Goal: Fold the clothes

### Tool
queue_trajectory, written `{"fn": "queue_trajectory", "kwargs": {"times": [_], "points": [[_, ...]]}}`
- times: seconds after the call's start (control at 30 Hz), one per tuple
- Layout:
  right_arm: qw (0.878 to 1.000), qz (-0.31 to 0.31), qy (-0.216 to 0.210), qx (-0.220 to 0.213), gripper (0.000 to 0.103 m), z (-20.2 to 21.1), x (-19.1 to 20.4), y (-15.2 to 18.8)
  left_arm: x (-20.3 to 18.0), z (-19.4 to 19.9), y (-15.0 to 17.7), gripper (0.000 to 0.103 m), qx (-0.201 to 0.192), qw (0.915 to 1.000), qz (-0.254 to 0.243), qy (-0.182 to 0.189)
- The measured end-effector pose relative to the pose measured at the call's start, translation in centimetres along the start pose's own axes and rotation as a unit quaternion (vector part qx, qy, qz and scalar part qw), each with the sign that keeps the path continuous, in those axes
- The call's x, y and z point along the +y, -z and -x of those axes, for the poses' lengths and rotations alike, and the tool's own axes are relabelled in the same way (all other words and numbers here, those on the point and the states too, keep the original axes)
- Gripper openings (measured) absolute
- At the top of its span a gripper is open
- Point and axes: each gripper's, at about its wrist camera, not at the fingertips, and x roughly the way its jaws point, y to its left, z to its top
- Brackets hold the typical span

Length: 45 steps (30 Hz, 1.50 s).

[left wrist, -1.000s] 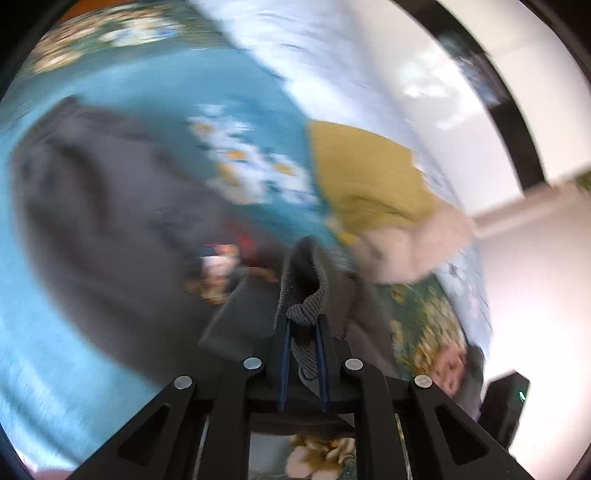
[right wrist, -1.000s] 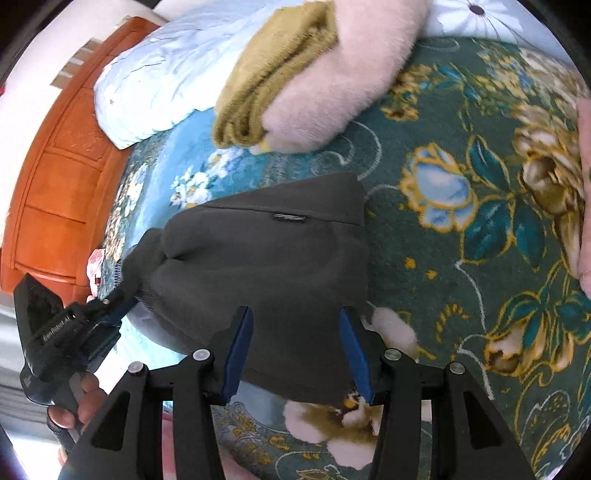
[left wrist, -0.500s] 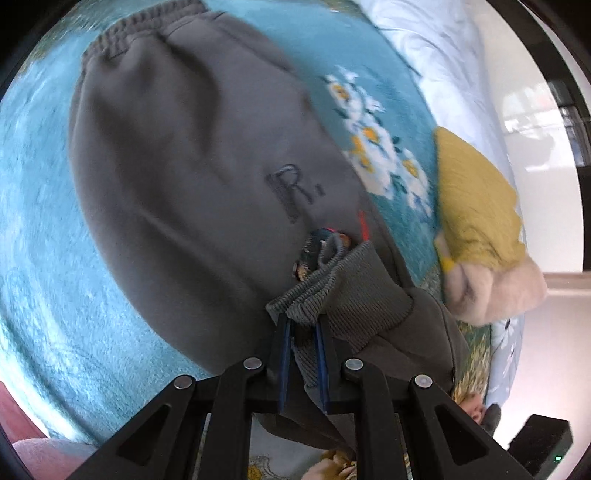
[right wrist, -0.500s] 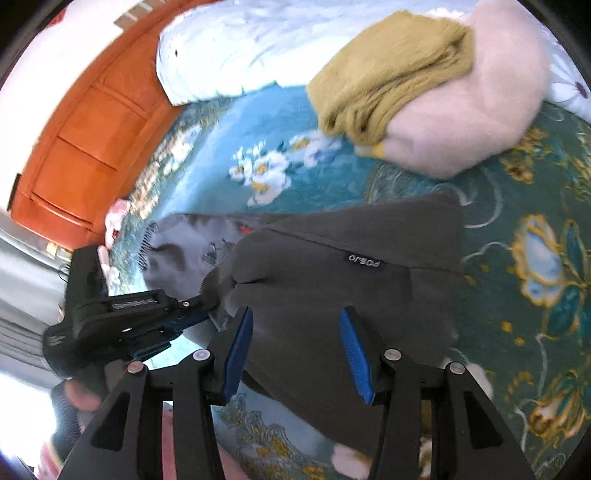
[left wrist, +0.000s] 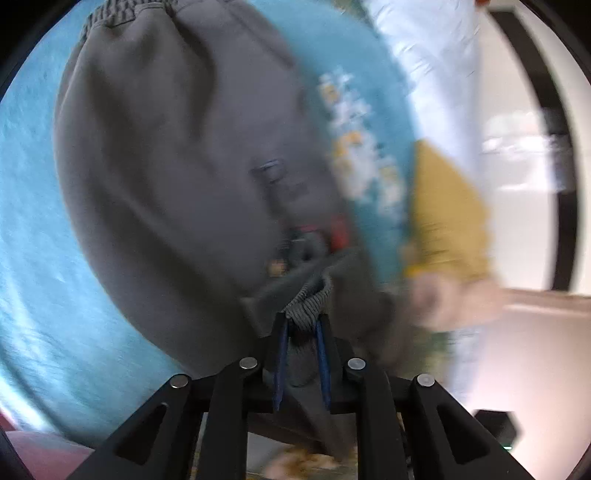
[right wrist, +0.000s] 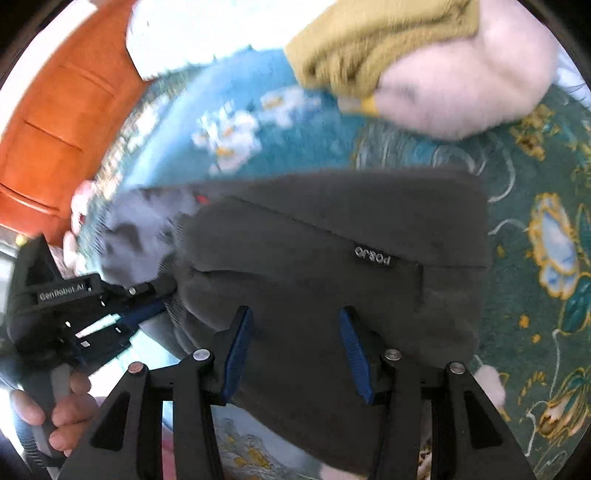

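Note:
A dark grey garment (right wrist: pixel 332 266) lies partly folded on a teal floral bedspread (right wrist: pixel 535 192). It fills the left wrist view (left wrist: pixel 166 155), its elastic waistband at the top. My left gripper (left wrist: pixel 302 325) is shut on a ribbed cuff (left wrist: pixel 308 304) of the garment and holds it over the cloth. It shows at the left of the right wrist view (right wrist: pixel 147 299), gripping the garment's left edge. My right gripper (right wrist: pixel 295 332) is open and empty, just above the near part of the garment.
A folded mustard knit (right wrist: pixel 369 40) and a pink fluffy garment (right wrist: pixel 461 88) are stacked beyond the grey one. A white pillow (right wrist: pixel 207 33) and an orange wooden headboard (right wrist: pixel 55 122) lie at the far left. A white wall (left wrist: pixel 517 92) shows at the right.
My left gripper has carried the cuff across the garment and the view has swung, now blurred. My right gripper stays open over the garment, a little closer to it.

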Motion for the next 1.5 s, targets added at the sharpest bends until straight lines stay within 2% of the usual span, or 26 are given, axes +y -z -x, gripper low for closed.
{"fn": "queue_trajectory", "kwargs": {"times": [0.07,0.13,0.2,0.3,0.4,0.43,0.5,0.57,0.7,0.83,0.97,1.0,1.03,1.1,1.17,1.33,1.4,1.5], "points": [[1.000,0.002,-0.008,-0.022,0.050,1.5,0.1,0.1,0.4,2.0,-0.4,0.020,-0.033,0.9976,0.010,0.060],[0.999,0.002,-0.009,-0.032,0.050,2.6,0.0,0.2,1.0,4.7,-1.1,0.020,-0.092,0.9914,0.016,0.091],[0.999,0.001,-0.009,-0.041,0.050,3.4,-0.1,0.3,2.3,7.6,-2.5,0.020,-0.139,0.9836,0.029,0.111],[0.999,-0.004,-0.005,-0.047,0.050,3.8,-0.3,0.6,5.6,10.5,-5.2,0.023,-0.186,0.9739,0.068,0.110],[0.999,-0.015,0.007,-0.050,0.050,3.8,-0.9,0.6,10.3,11.6,-8.0,0.030,-0.192,0.9712,0.111,0.085],[0.999,-0.019,0.010,-0.050,0.050,3.6,-1.0,0.5,11.4,11.3,-8.7,0.033,-0.186,0.9708,0.124,0.087],[0.999,-0.026,0.013,-0.045,0.050,3.1,-1.0,0.3,13.8,10.8,-9.9,0.051,-0.172,0.9695,0.149,0.091],[0.999,-0.025,0.018,-0.038,0.050,2.4,-0.7,0.0,14.6,10.1,-11.1,0.064,-0.168,0.9716,0.143,0.086],[0.999,-0.022,0.027,-0.020,0.050,1.3,-0.1,-0.1,14.7,8.9,-13.0,0.077,-0.163,0.9738,0.126,0.096],[0.999,-0.024,0.040,-0.012,0.050,0.8,-0.2,-0.1,15.7,7.9,-14.6,0.078,-0.152,0.9786,0.116,0.075],[0.998,-0.036,0.051,-0.005,0.050,0.5,-0.6,-0.1,16.5,7.3,-15.2,0.076,-0.132,0.9778,0.134,0.092],[0.998,-0.038,0.053,-0.004,0.050,0.5,-0.7,-0.1,16.4,7.2,-15.5,0.064,-0.131,0.9777,0.136,0.091],[0.998,-0.039,0.052,-0.005,0.050,0.6,-0.7,-0.1,16.0,7.5,-15.4,0.060,-0.134,0.9795,0.129,0.078],[0.998,-0.040,0.050,-0.007,0.050,0.9,-0.7,-0.1,15.1,7.9,-15.2,0.045,-0.140,0.9823,0.113,0.051],[0.998,-0.040,0.045,-0.010,0.050,1.2,-0.6,0.0,13.2,8.7,-14.4,0.038,-0.160,0.9842,0.073,0.018],[0.998,-0.046,0.029,-0.024,0.050,2.5,-1.0,0.6,6.6,12.3,-11.7,0.036,-0.191,0.9814,-0.020,0.001],[0.998,-0.057,0.024,-0.029,0.050,3.0,-1.6,0.9,2.8,13.9,-9.7,0.036,-0.205,0.9752,-0.083,-0.010],[0.996,-0.072,0.025,-0.036,0.050,3.8,-2.6,1.1,-3.3,15.6,-5.9,0.036,-0.229,0.9550,-0.186,-0.030]]}}
